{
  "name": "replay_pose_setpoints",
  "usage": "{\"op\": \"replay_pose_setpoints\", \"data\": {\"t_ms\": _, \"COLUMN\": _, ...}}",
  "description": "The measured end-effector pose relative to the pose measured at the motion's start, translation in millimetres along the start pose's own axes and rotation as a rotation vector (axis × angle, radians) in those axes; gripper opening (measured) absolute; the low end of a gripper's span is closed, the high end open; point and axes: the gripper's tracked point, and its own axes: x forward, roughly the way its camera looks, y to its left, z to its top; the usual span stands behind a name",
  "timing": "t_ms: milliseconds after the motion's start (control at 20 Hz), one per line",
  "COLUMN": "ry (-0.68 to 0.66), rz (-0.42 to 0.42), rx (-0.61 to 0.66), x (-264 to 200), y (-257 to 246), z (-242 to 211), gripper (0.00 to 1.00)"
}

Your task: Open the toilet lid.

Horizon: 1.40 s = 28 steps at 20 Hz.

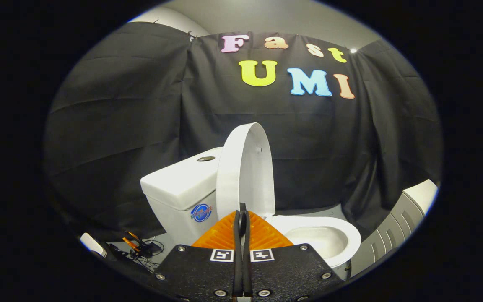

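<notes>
A white toilet stands just ahead of my fingers. Its lid [245,167] is raised upright, leaning back toward the tank [183,184], which has a round flush button on top. The seat and open bowl [325,237] lie to the right of the fingers. My gripper [242,218] is shut with its fingers pressed together and nothing between them. The tips sit right in front of the lid's lower edge; I cannot tell whether they touch it.
Black cloth walls close the booth behind and beside the toilet. Cables and small devices [141,247] lie on the floor left of the tank. A grey ribbed object [396,226] stands to the right of the bowl.
</notes>
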Motion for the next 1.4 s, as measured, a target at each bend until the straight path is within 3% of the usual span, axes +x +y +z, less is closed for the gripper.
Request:
{"op": "replay_pose_setpoints", "data": {"t_ms": 650, "ry": 0.013, "rz": 0.121, "rx": -0.044, "x": 10.3, "y": 35.0, "z": 3.5, "gripper": 0.04}}
{"op": "replay_pose_setpoints", "data": {"t_ms": 750, "ry": 0.012, "rz": 0.150, "rx": -0.009, "x": 5.6, "y": 36.0, "z": -5.0, "gripper": 0.19}}
{"op": "replay_pose_setpoints", "data": {"t_ms": 850, "ry": 0.020, "rz": 0.136, "rx": 0.012, "x": -4.6, "y": 29.5, "z": -10.2, "gripper": 0.24}}
{"op": "replay_pose_setpoints", "data": {"t_ms": 900, "ry": 0.013, "rz": 0.122, "rx": 0.024, "x": -7.7, "y": 23.6, "z": -7.2, "gripper": 0.34}}
{"op": "replay_pose_setpoints", "data": {"t_ms": 1050, "ry": -0.062, "rz": 0.093, "rx": 0.076, "x": -21.4, "y": 1.9, "z": 20.7, "gripper": 0.83}}
{"op": "replay_pose_setpoints", "data": {"t_ms": 1100, "ry": -0.091, "rz": 0.090, "rx": 0.085, "x": -25.8, "y": -6.9, "z": 30.7, "gripper": 0.94}}
{"op": "replay_pose_setpoints", "data": {"t_ms": 1250, "ry": -0.175, "rz": 0.063, "rx": 0.078, "x": -51.4, "y": -41.3, "z": 59.3, "gripper": 0.94}}
{"op": "replay_pose_setpoints", "data": {"t_ms": 1400, "ry": -0.241, "rz": -0.019, "rx": -0.008, "x": -80.6, "y": -96.2, "z": 72.7, "gripper": 0.95}}
